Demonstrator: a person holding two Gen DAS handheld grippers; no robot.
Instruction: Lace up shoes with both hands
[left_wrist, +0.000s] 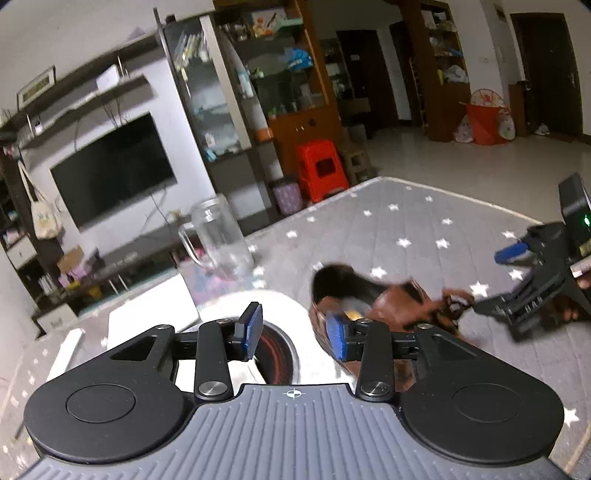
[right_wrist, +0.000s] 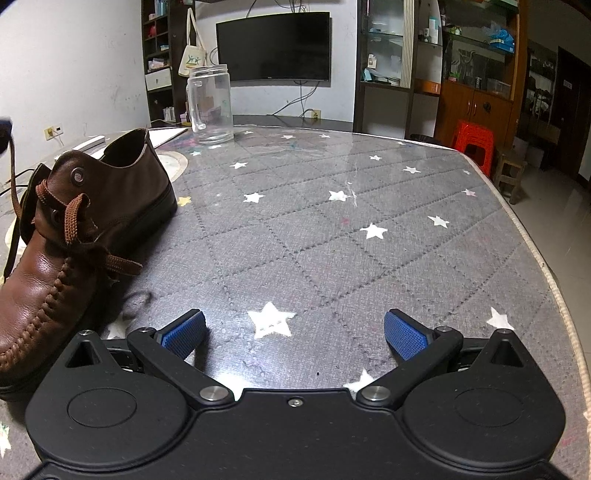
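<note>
The brown leather shoe (right_wrist: 74, 236) stands on the star-patterned table (right_wrist: 332, 221) at about nine o'clock of the right gripper (right_wrist: 295, 334), whose jaws are wide and hold nothing. Its flat lace (right_wrist: 79, 218) looks soft and limp, so I judge a hold near a free end best. The left gripper (left_wrist: 293, 332) also stands apart and empty; its view is blurred, and where the lace ends I cannot tell.

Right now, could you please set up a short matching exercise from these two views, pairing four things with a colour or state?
Things:
1. shoe
2. glass jar
3. stool
4. right gripper

Descriptions:
A. red plastic
B. open, holding nothing
C. brown leather, partly laced
D. clear, lidless

Pairs: 1-C, 2-D, 3-A, 4-B
</note>
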